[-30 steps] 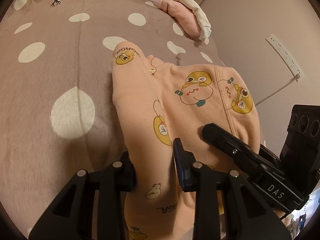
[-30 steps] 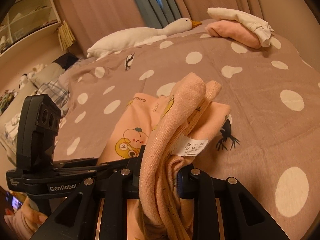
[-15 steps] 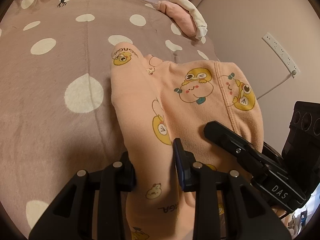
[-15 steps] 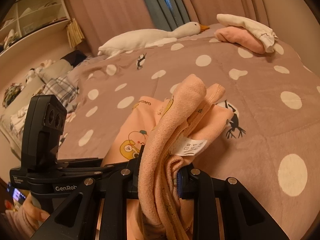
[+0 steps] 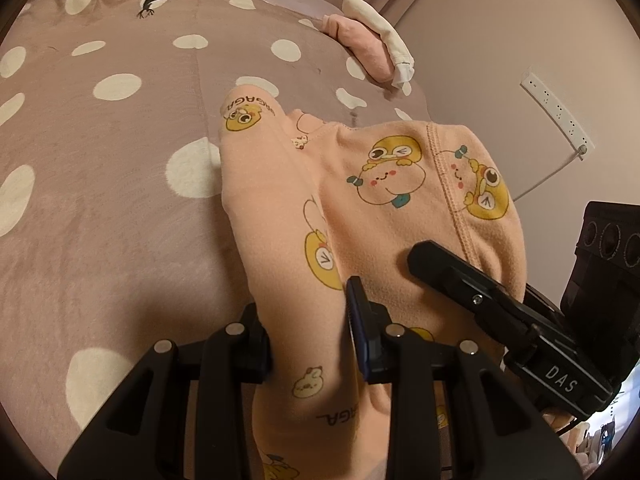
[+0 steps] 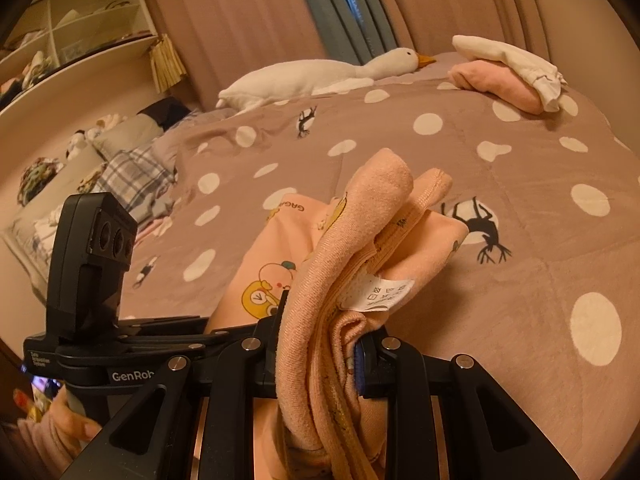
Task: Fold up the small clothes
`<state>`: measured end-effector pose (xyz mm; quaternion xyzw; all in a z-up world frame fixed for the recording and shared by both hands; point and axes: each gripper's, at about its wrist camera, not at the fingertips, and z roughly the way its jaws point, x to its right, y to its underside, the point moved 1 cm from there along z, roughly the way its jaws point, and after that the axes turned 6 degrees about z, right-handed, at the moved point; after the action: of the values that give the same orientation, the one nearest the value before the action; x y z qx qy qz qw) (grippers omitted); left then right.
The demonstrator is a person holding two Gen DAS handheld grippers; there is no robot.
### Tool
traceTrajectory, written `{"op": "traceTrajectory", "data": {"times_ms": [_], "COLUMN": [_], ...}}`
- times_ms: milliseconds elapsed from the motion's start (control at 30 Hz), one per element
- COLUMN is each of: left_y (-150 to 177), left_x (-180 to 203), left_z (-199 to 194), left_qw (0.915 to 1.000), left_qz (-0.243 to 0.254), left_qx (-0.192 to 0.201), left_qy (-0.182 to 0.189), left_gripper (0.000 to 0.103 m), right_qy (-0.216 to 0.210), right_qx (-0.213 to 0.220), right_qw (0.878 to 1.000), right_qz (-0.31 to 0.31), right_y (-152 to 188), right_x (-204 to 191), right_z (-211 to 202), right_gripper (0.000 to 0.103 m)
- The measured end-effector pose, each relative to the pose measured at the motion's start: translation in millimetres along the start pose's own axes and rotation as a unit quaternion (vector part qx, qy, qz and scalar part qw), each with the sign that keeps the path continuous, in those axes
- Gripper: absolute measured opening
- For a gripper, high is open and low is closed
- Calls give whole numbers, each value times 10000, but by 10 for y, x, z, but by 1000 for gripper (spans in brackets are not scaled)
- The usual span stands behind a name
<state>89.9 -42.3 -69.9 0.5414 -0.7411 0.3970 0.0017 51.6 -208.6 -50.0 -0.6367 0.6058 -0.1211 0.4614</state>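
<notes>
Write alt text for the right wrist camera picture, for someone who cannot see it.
A black two-fingered claw pinches a bunched peach baby garment with cartoon prints, its white care label showing, above a mauve polka-dot bedspread. At the far end lie a white plush goose and a folded pink and white pile.

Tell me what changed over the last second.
Both grippers carried the peach garment forward across the polka-dot blanket, toward the goose plush. Left gripper and right gripper stayed clamped on it, folds unchanged.

Dim warm indoor light, soft shadows, fisheye-warped edges
</notes>
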Motion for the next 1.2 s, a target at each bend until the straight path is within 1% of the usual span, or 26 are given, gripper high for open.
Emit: {"op": "traceTrajectory", "data": {"times_ms": [467,733,900,1200], "left_y": [162,183,157,-50], "left_x": [-92,-146,-213,-405], "left_z": [-301,-421,-480,-469], "left_qw": [9997,9992,9987,9979], "left_qz": [-120,-173,-220,-272], "left_qx": [189,328,422,508], "left_qy": [-106,-156,-195,-300], "left_gripper": [30,30,30,30], "right_qy": [-192,-268,-317,-415], "right_qx": [-5,1,21,56], "right_qw": [9998,9994,9989,9982], "right_qz": [-111,-233,-333,-421], "right_y": [60,41,-6,-124], "right_x": [-267,-395,-480,-553], "right_z": [10,40,92,276], "right_gripper": [26,26,26,26]}}
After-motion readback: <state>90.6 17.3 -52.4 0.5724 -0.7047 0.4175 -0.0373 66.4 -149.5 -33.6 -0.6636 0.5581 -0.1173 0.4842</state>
